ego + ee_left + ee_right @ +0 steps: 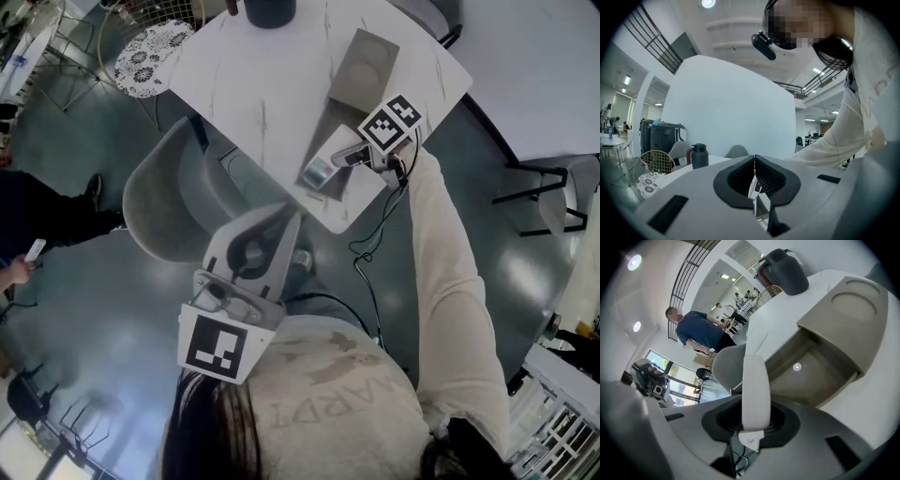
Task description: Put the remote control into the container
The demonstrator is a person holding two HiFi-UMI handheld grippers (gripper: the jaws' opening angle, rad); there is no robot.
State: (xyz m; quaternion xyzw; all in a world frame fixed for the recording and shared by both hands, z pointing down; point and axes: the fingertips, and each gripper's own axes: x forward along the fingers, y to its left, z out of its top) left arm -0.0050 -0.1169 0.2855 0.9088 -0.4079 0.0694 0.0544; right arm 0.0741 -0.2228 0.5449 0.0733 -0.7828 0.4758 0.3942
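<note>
Right gripper view: my right gripper is clamped on the remote control, a slim white bar that sticks out past the pads and is pinched near its lower end. Beyond it sits the beige container on the white table, w/ an open compartment on the near side and a covered part w/ a round recess farther off. A dark jug stands at the table's far end. A grey chair is beside the table, and a person in a dark blue shirt stands in the bkgd.

Head view: the right gripper is tilted down over the near end of the container, w/ the remote's free end above the open part, carried and not lying inside. My left gripper hangs off the table's near corner, above the chair.

Left gripper view: its jaws are pressed together w/ nothing btwn them, aimed roughly level across the tabletop toward the jug.
</note>
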